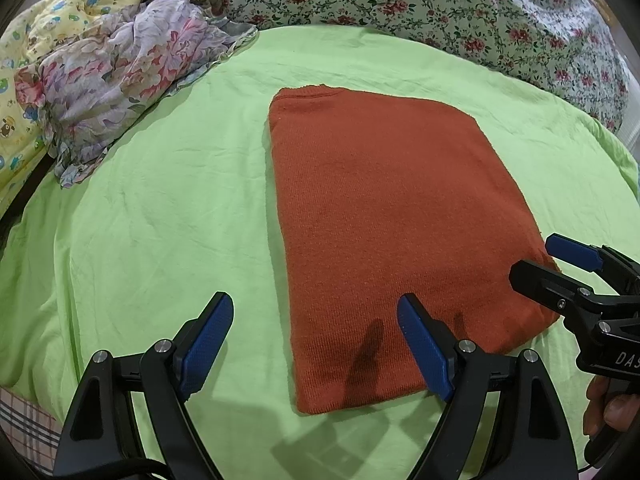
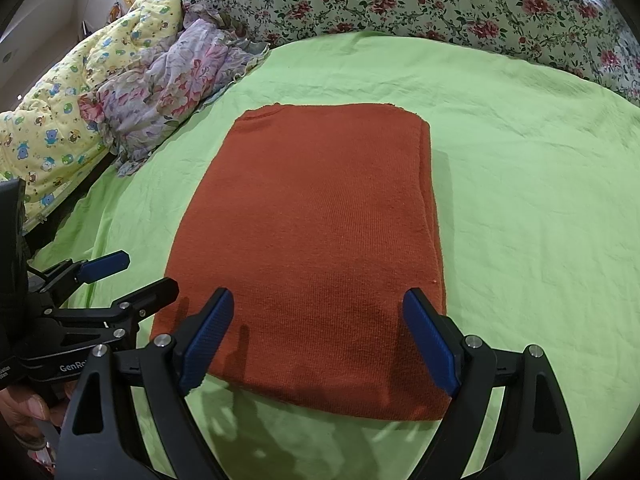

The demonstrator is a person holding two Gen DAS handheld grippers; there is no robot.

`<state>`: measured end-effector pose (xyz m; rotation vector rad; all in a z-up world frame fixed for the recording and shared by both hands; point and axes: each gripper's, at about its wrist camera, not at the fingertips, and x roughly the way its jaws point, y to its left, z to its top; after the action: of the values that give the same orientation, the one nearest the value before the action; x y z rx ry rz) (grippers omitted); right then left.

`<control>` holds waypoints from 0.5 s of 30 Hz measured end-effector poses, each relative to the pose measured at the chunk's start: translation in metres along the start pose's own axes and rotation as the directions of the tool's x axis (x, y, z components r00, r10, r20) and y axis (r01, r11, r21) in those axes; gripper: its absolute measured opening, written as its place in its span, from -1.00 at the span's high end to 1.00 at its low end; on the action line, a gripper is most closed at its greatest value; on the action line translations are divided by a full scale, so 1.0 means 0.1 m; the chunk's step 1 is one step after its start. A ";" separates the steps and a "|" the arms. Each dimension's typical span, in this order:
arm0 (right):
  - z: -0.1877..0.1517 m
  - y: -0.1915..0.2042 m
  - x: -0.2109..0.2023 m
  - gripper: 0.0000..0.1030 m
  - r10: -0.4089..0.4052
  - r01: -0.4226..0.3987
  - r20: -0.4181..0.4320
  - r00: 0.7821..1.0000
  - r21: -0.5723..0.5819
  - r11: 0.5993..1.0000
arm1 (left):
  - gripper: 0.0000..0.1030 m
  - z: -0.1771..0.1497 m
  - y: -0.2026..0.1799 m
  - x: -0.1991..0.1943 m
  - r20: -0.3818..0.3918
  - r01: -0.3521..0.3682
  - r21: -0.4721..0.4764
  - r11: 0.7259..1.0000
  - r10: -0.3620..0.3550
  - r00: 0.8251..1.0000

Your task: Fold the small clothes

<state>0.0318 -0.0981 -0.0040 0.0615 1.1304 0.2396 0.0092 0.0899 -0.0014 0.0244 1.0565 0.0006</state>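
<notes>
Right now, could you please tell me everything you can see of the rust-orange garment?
The rust-orange garment is a fine-ribbed knit, folded into a neat layered rectangle with a seamed edge at its far end. It lies flat on the green sheet. Both hand-held grippers, left and right, are open at its near edge, gripping nothing.

A light green sheet (image 1: pixel 160 200) covers the bed and fills the space ahead of the jaws and under them. Beyond it, far ahead of the jaws, lies a quilt with red flowers (image 2: pixel 400 0) on a pale ground. Ahead and to the left of the jaws there is a crumpled floral cloth (image 1: pixel 120 80), and behind it a yellow blanket with cartoon animals (image 2: pixel 60 120). The light is soft and even.
</notes>
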 end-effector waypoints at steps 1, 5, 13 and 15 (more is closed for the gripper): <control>0.00 0.00 0.00 -0.68 0.000 0.000 0.000 1.000 0.000 1.000 | -0.64 0.00 0.00 0.00 0.000 0.001 0.001 1.000 -0.001 1.000; 0.00 0.00 0.00 -0.68 0.000 0.000 0.000 1.000 0.000 1.000 | -0.64 0.00 0.00 0.00 0.001 0.002 0.004 1.000 -0.002 1.000; 0.01 0.00 -0.01 -0.68 0.001 -0.001 0.004 1.000 0.001 1.000 | -0.64 0.02 -0.02 0.01 0.010 -0.004 0.015 1.000 0.004 1.000; 0.03 0.00 -0.02 -0.68 0.001 -0.001 0.005 1.000 0.002 1.000 | -0.64 0.02 -0.02 0.01 0.010 -0.004 0.016 1.000 0.003 1.000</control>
<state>0.0333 -0.0983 -0.0012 0.0644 1.1257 0.2390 0.0116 0.0877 -0.0013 0.0411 1.0464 -0.0049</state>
